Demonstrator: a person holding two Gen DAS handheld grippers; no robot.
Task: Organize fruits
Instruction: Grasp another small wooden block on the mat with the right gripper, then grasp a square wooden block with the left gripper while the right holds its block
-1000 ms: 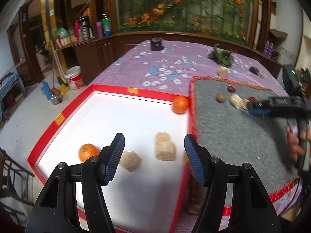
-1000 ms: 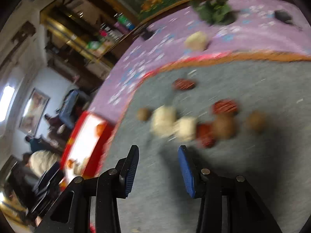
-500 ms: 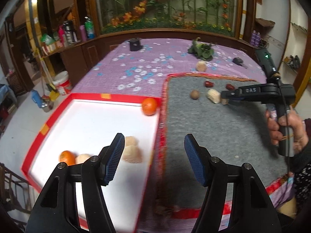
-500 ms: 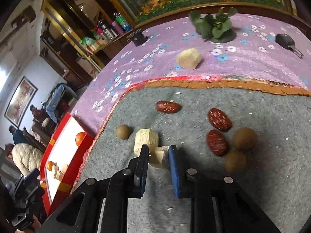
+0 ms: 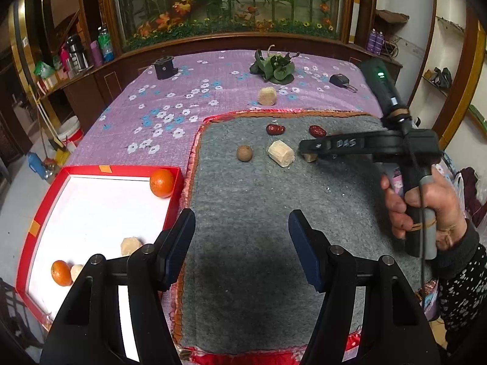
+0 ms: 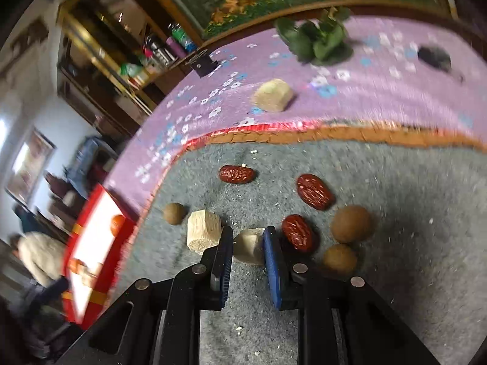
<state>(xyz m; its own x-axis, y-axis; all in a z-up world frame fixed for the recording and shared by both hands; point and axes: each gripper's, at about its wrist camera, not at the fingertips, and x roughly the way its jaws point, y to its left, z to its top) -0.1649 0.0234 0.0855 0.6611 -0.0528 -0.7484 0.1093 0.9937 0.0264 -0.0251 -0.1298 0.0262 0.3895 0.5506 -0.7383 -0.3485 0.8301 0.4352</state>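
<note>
Right jaws: the right gripper [image 6: 249, 245] has its blue pads pressed against both sides of a pale cut chunk [image 6: 250, 247], low over the grey mat [image 6: 395, 273].
Left jaws: the left gripper [image 5: 242, 243] stands spread wide with nothing between the pads, hovering above the near part of the grey mat, by the tray's right wall.
Beside the held chunk: a second pale block [image 6: 203, 236] lies just left of the left pad; a red date [image 6: 297, 233] lies just right of the right pad.
Further on the mat: two more red dates [image 6: 236, 174] [image 6: 314, 191], a small brown round fruit [image 6: 174, 213] left of the block, and two larger brown round fruits [image 6: 350, 223] [image 6: 339, 258] to the right.
Tray: the red-rimmed white tray [image 5: 100, 168] sits left of the mat, holding one orange [image 5: 162, 183] in its far right corner, another orange [image 5: 61, 272] near the front left, and two pale chunks [image 5: 130, 245] [image 5: 76, 271].
Off the mat: one pale chunk [image 5: 267, 95] rests on the purple flowered cloth [image 5: 182, 97], near a leafy green bunch [image 5: 274, 67].
Right hand: the hand [image 5: 426, 210] grips the right tool's handle.
</note>
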